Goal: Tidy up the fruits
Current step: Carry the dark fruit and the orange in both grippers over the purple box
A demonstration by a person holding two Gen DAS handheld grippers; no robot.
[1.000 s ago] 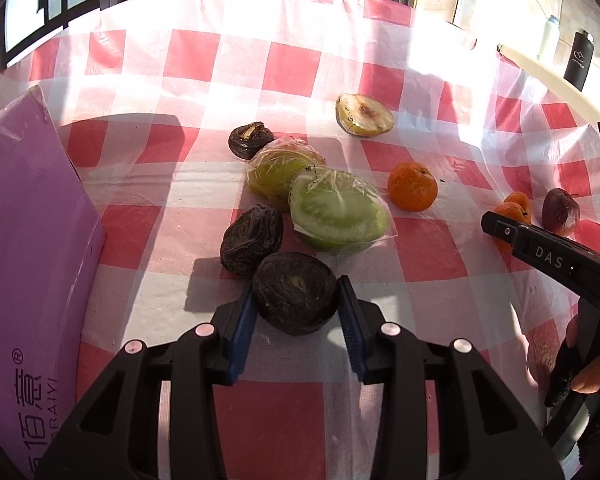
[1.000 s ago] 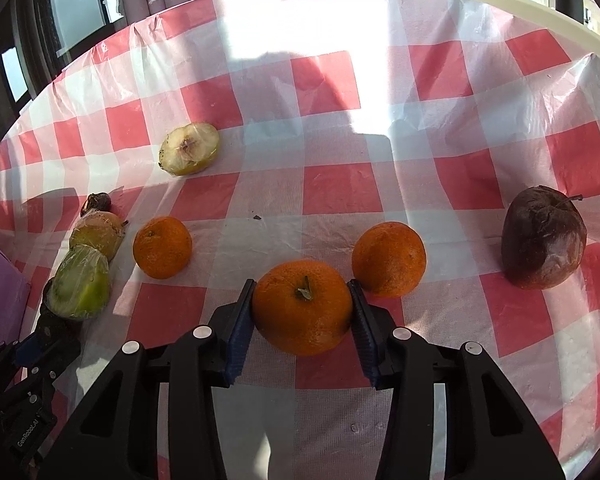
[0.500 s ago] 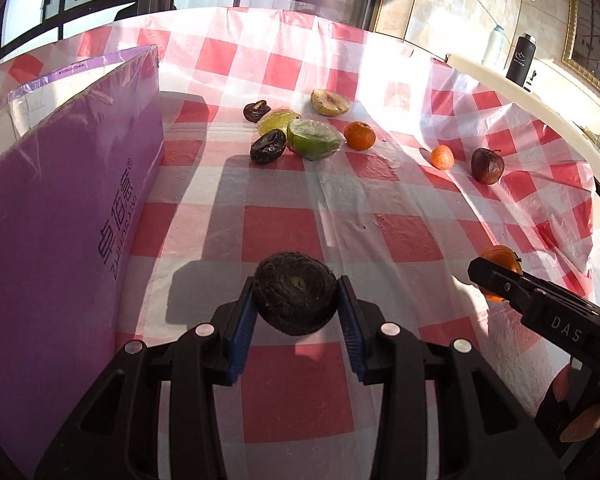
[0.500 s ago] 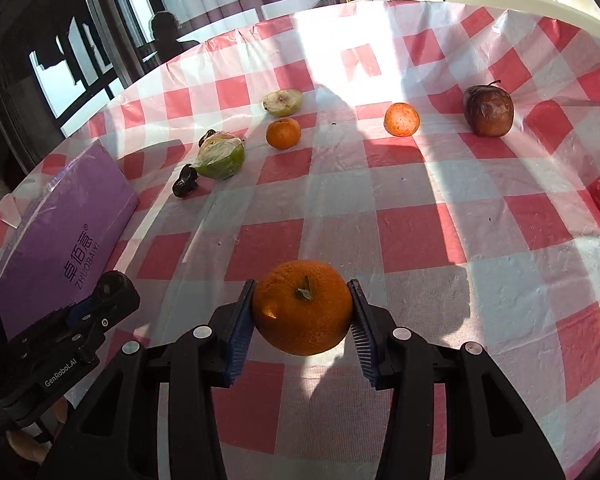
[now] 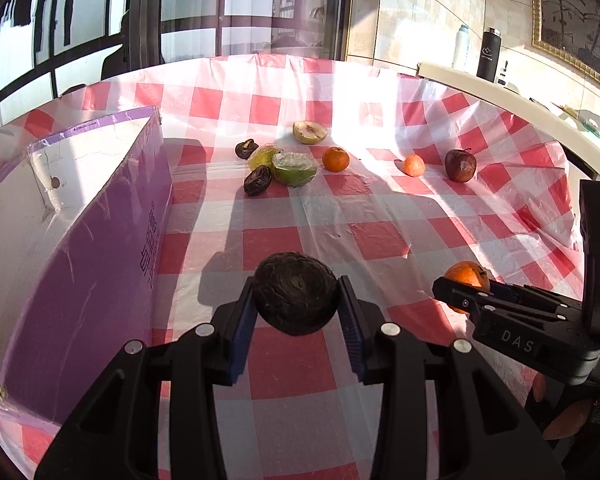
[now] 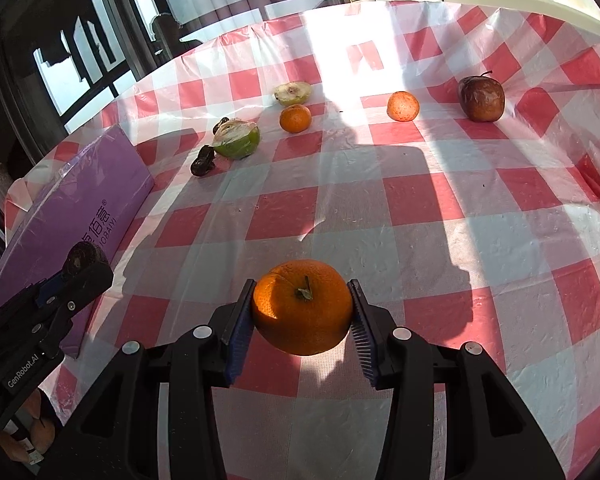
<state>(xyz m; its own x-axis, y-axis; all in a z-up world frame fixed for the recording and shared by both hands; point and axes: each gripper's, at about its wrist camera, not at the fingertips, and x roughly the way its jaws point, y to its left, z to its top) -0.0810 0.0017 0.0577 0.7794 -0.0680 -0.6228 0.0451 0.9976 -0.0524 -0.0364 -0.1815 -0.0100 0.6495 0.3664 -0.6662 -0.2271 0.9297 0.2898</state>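
We have both claws loaded: our left gripper (image 5: pixel 296 304) is clamped on a dark shrivelled fruit (image 5: pixel 295 293), and our right gripper (image 6: pixel 302 312) is clamped on a large orange (image 6: pixel 302 306), each fruit pinched between blue pads above the checked tablecloth (image 5: pixel 284 360). In the left view the purple box (image 5: pixel 84 240) stands at nine o'clock, and the remaining fruits lie well apart from us toward twelve: two small oranges (image 5: pixel 335 159), a wrapped green fruit (image 5: pixel 294 168), a dark apple (image 5: pixel 460 165). We judge the main risk to be slippage: the orange is round and held only at its widest part, so a quick swing could roll it out. The shrivelled fruit looks soft, and hard clamping could crush it. The two grippers ride near each other and might collide.
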